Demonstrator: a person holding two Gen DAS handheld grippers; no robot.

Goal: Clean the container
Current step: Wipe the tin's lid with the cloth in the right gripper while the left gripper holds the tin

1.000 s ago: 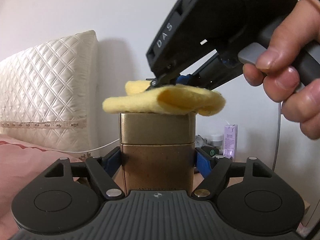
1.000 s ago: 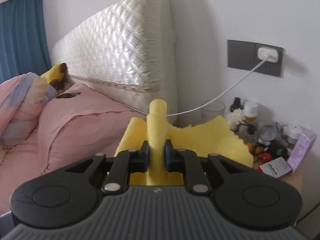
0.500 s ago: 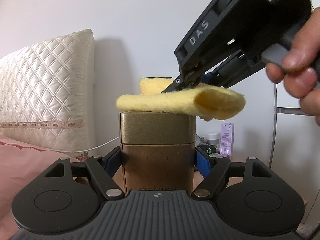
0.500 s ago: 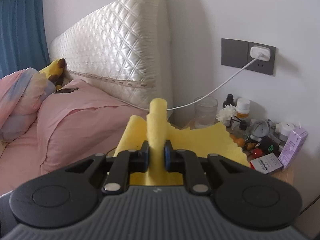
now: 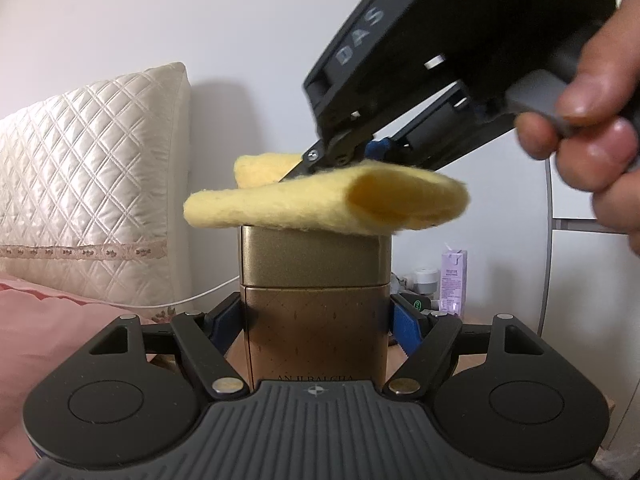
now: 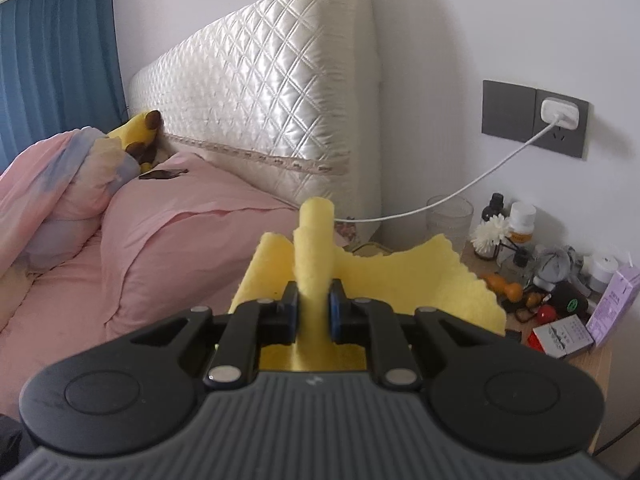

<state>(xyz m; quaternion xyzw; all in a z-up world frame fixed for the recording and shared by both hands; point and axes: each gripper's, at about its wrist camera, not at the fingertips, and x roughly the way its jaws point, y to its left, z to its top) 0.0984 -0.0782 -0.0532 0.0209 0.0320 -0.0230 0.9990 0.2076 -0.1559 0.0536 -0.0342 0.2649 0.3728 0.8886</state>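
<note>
A gold-brown square tin container (image 5: 316, 304) with a lid stands upright between my left gripper's (image 5: 316, 320) blue pads, which are shut on its sides. A folded yellow cloth (image 5: 328, 200) lies flat on the lid. My right gripper (image 5: 340, 154) comes in from the upper right and is shut on the cloth. In the right wrist view the right gripper (image 6: 314, 312) pinches a raised fold of the yellow cloth (image 6: 400, 280); the container's gold top (image 6: 312, 356) shows just under it.
A white quilted headboard (image 6: 272, 112) and pink bedding (image 6: 168, 248) lie to the left. A cluttered nightstand (image 6: 560, 300) with bottles, a glass and a purple carton stands at the right. A white charger cable (image 6: 460, 196) runs from a wall socket.
The right gripper with the cloth slid right across the lid half a second ago, then came back left toward the middle of the lid. The left gripper and container stayed still.
</note>
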